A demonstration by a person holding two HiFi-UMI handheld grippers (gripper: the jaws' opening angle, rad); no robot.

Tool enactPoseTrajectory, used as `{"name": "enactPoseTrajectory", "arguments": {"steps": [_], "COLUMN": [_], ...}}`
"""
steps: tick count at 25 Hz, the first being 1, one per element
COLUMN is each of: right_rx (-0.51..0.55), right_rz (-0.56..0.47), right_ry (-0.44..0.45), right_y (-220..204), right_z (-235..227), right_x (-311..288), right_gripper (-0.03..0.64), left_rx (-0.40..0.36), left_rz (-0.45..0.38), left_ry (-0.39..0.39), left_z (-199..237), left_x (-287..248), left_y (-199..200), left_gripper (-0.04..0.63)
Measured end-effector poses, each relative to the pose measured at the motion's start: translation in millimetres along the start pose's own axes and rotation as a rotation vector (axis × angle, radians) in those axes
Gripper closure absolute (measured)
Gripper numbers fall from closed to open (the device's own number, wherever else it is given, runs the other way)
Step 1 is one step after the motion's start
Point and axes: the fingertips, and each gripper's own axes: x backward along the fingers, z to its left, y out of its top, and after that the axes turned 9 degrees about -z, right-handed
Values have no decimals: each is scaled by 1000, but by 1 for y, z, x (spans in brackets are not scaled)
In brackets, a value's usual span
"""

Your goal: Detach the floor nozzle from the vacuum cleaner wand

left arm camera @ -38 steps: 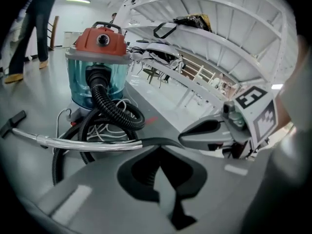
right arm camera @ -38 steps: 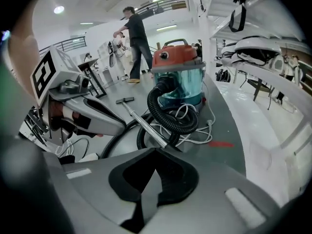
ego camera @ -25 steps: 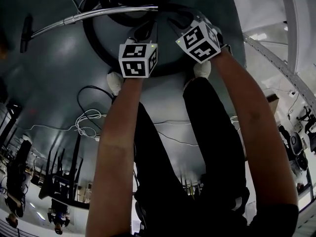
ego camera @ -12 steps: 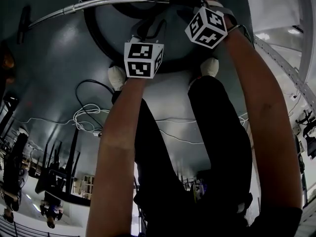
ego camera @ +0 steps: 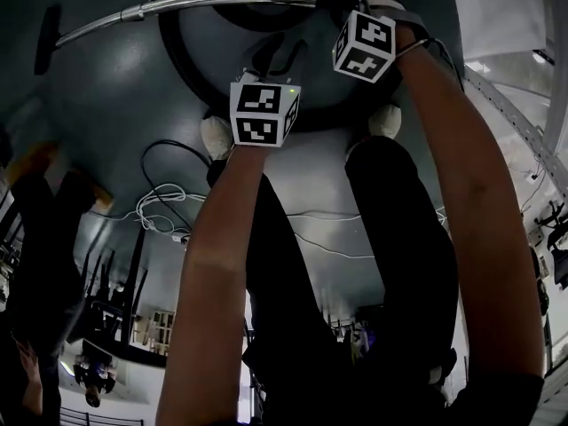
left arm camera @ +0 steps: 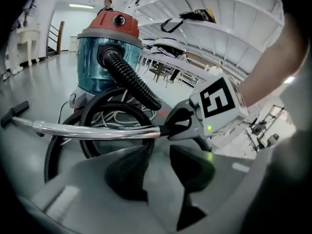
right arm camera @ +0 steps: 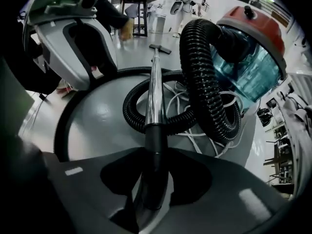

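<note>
The chrome wand [ego camera: 195, 5] lies low over the floor, with the black floor nozzle [ego camera: 44, 47] on its far left end. In the right gripper view the wand [right arm camera: 155, 91] runs away from me to the nozzle [right arm camera: 160, 48]. My right gripper [right arm camera: 155, 167] has just been closing and its pads sit on the wand's black handle end [right arm camera: 155, 145]. My left gripper [left arm camera: 158, 152] has just been opening and nothing is between its jaws. It hangs just short of the wand [left arm camera: 97, 129], next to the ribbed hose [left arm camera: 131, 82]. The right gripper [left arm camera: 187, 126] shows there, clasping the handle.
The orange-topped canister vacuum [left arm camera: 109, 57] stands behind the hose coil [right arm camera: 204, 77]. White cable [ego camera: 160, 211] loops on the floor near my shoes [ego camera: 216, 136]. A dark figure [ego camera: 44, 229] stands at the left. Tables and chairs stand farther off.
The right gripper has rolled and moved onto the wand's handle end. The left gripper has edged toward the wand. A dark figure has come into the left of the head view.
</note>
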Motion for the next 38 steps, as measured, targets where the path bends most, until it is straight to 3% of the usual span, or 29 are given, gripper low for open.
{"name": "enactPoseTrajectory", "arguments": {"steps": [10,21,28,33,35,38], "right_rx": [-45,-74,-99,-109,-110,-105], "right_rz": [-32,-70,-54,-41,-38,-42], "right_ry": [-16,-60,-89,-105,-109,-123], "right_y": [31,91,123,135,139,143], "right_z": [26,60,85,99,102,101], "right_x": [48,129,175,193,199,205], "right_gripper": [463,463,463,463,463,463], "left_rx": [-28,144,355,542,610,771], "left_rz": [-32,-23,42,0,-14,-34], "left_ry": [21,62,88,104,141,202], "left_z": [-6,-4,-3,-8,-4,7], "left_x": [20,100,150,161,160,156], "left_y": [32,50,49,64,67,67], "left_gripper": [448,417,408,354,330,300]}}
